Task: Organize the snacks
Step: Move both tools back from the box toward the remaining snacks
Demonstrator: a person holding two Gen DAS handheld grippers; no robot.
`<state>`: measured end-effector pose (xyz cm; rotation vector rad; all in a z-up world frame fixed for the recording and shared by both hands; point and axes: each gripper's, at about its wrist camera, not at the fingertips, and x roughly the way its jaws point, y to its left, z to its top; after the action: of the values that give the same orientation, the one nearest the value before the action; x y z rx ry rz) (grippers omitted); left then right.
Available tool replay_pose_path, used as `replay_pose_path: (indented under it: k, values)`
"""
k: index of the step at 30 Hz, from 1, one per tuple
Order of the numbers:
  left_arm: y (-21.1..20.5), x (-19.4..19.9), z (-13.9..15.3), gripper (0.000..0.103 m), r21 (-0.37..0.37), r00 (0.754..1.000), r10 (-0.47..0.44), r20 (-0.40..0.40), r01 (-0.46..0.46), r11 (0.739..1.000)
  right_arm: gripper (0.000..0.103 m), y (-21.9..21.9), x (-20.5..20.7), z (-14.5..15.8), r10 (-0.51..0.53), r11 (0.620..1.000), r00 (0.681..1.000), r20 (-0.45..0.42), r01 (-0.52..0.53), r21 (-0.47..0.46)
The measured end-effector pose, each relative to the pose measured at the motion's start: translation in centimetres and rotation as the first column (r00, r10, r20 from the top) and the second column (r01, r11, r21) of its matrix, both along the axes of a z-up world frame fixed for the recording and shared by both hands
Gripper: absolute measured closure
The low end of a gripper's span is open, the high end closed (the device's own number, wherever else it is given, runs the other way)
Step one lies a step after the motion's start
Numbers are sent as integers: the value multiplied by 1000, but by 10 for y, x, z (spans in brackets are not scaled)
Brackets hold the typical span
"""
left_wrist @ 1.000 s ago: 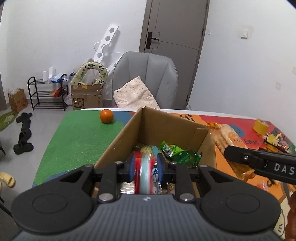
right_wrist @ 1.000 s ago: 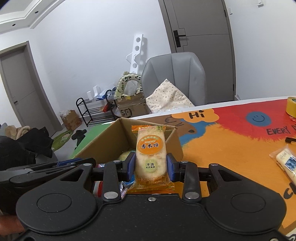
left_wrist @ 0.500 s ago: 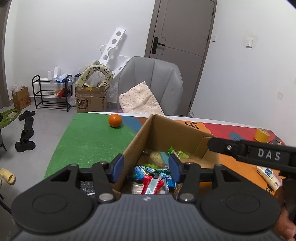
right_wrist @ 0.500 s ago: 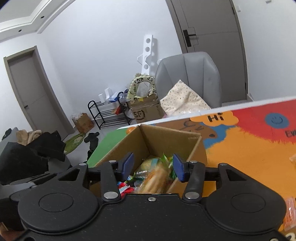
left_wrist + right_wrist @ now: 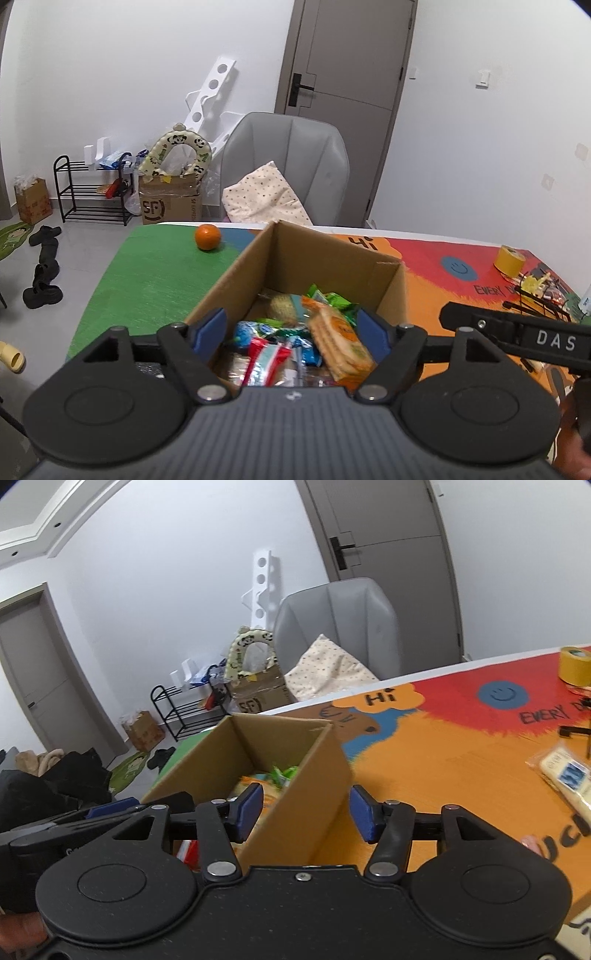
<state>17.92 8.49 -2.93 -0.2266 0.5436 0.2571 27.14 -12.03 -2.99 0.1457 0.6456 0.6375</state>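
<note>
At frame centre, above the brown cardboard box of snack packets, left tool and right tool stand spread, empty, jaws just opened.

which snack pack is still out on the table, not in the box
The clear pack with the blue label, lying on the orange mat right of the cardboard box; the rest sit inside it.

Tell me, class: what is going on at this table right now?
A person with a gripper in each hand is packing snacks into a cardboard box. Both the left gripper and the right gripper have just been opening and hold nothing. The orange rice cracker pack lies in the box; another packet waits on the mat.
</note>
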Motion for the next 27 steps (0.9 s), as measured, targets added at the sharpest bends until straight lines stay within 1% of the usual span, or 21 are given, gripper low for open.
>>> replay_pose_path:
  k: [4, 6, 8, 14, 16, 22, 27]
  values:
    - [-12, 3, 0, 16, 5, 1000, -10, -7, 10, 1000, 36, -19, -3, -1, -32, 999, 999, 5, 32, 1]
    - [-19, 4, 0, 15, 14, 1000, -15, -13, 15, 1000, 31, -29, -3, -2, -46, 999, 999, 6, 46, 0]
    - [-28, 7, -1, 14, 25, 1000, -22, -21, 22, 999, 21, -38, -4, -2, -60, 998, 998, 8, 60, 5]
    - [-51, 12, -1, 12, 37, 998, -50, -24, 51, 998, 8, -66, -5, -4, -90, 996, 996, -1, 90, 17]
    - [-58, 13, -1, 9, 37, 998, -60, -26, 61, 997, 6, -73, -5, -5, -102, 995, 995, -1, 102, 15]
    - [-77, 19, 0, 8, 36, 996, -87, -34, 89, 995, 0, -95, -5, -7, -134, 991, 991, -7, 135, 19]
    - [-92, 23, -2, 7, 38, 993, -110, -40, 112, 993, 0, -111, -5, -9, -156, 988, 988, -9, 156, 13]
